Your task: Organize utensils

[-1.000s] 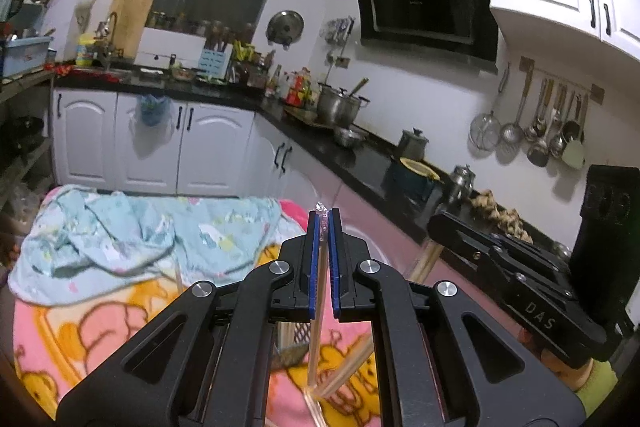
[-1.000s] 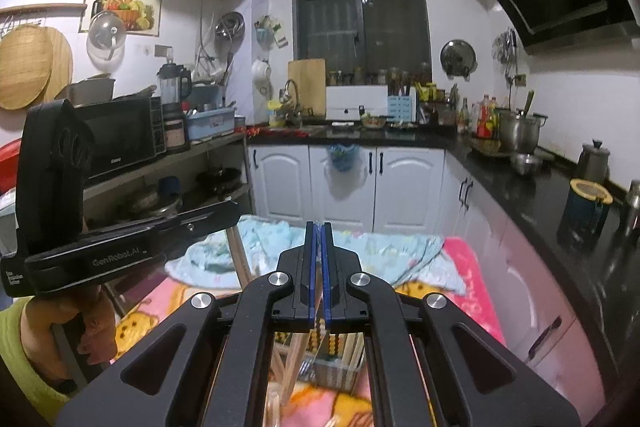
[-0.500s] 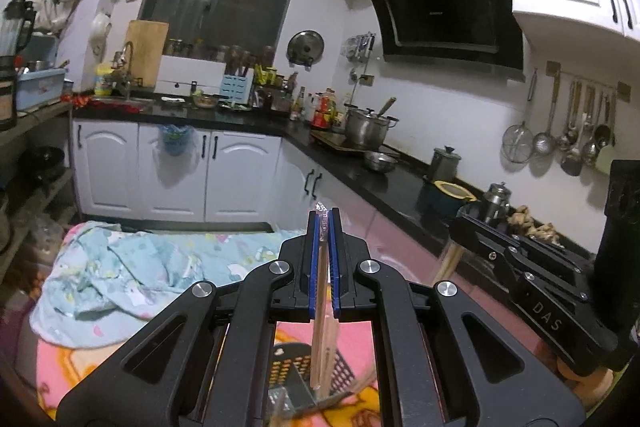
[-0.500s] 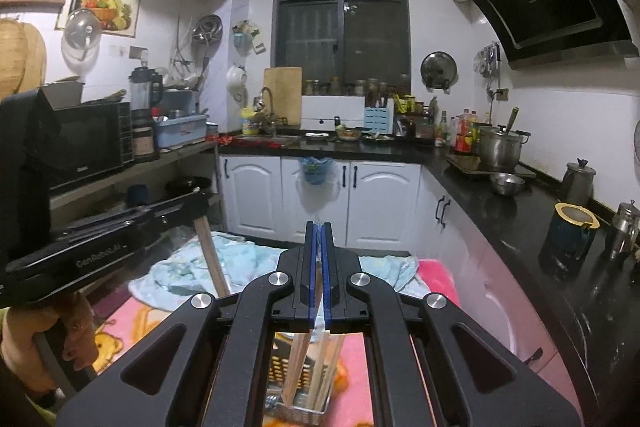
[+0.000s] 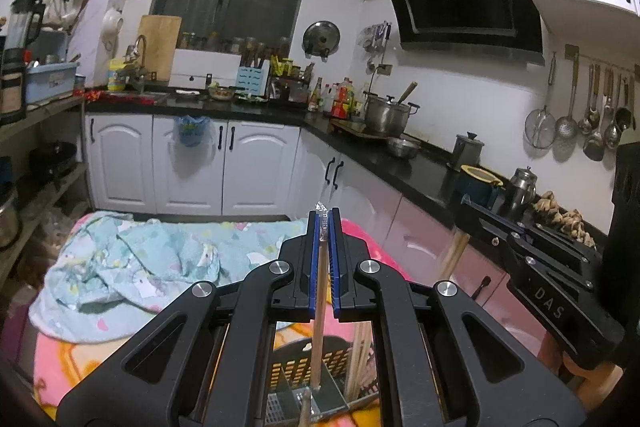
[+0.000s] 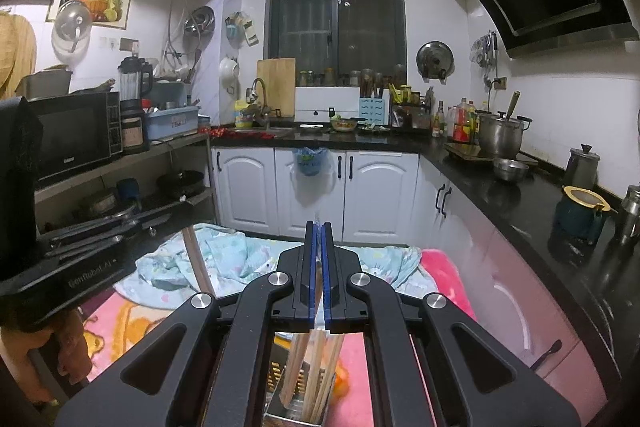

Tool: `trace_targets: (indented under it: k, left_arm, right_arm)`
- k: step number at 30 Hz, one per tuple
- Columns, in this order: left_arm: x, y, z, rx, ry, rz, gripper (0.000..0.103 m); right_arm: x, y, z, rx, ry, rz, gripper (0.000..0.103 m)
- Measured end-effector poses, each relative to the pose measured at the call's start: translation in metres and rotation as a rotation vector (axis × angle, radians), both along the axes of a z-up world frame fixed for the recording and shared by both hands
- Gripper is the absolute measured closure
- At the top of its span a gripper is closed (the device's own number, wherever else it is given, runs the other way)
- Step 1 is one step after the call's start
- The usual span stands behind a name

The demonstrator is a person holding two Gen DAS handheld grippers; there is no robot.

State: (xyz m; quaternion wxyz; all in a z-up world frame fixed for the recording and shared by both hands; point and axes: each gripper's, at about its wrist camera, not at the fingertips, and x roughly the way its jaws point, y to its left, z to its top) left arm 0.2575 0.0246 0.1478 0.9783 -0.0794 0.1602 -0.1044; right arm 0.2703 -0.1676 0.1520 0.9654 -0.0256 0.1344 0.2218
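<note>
My left gripper [image 5: 325,223] is shut on a wooden chopstick [image 5: 318,327] in a clear wrapper. The stick hangs down, its lower end inside a black slotted utensil holder [image 5: 296,367] below the jaws. My right gripper [image 6: 319,231] is shut on another chopstick [image 6: 313,359], which points down into the same holder [image 6: 280,403] among several wooden chopsticks. In the left wrist view the right gripper [image 5: 466,205] shows at the right with its stick [image 5: 454,255] hanging from it. The right wrist view has the left gripper [image 6: 182,205] and its stick [image 6: 196,259] at the left.
The holder stands on a pink cartoon blanket [image 5: 72,359] with a crumpled light-blue cloth [image 5: 132,267] behind it. White cabinets [image 6: 380,187] and a black countertop [image 6: 520,195] crowded with pots run along the back and right. A hand [image 6: 68,347] grips the left tool.
Both grippers have sunk and moved forward over the blanket. The utensil holder has come into view under the jaws, and the held chopsticks now reach into it. Both stay shut.
</note>
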Motion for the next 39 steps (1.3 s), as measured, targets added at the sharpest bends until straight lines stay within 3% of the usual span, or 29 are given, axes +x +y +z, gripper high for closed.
trace_targets:
  k: [15,17,20,27,32,34,39]
  left_arm:
    - [0.008,0.005,-0.040,-0.001,0.091,-0.007,0.100]
    - [0.007,0.008,-0.043,-0.003,0.104,-0.007,0.088]
    - [0.001,0.015,-0.045,-0.028,0.108,0.000,0.071]
    - [-0.020,0.029,-0.037,-0.070,0.074,0.019,0.044]
    - [-0.036,0.042,-0.031,-0.103,0.058,0.040,0.017]
    - [-0.042,0.046,-0.031,-0.116,0.060,0.048,0.011]
    - [-0.056,0.060,-0.034,-0.151,0.085,0.068,0.011]
  right_arm:
    - [0.015,0.010,-0.040,0.006,0.086,0.003,0.099]
    - [0.015,0.010,-0.045,0.008,0.105,0.004,0.097]
    - [0.013,0.007,-0.050,0.019,0.124,0.006,0.078]
    - [-0.001,-0.003,-0.050,0.037,0.127,0.012,0.065]
    - [-0.015,-0.009,-0.049,0.040,0.130,0.015,0.057]
    - [-0.021,-0.012,-0.050,0.040,0.131,0.018,0.053]
    - [-0.036,-0.016,-0.053,0.041,0.135,0.031,0.049]
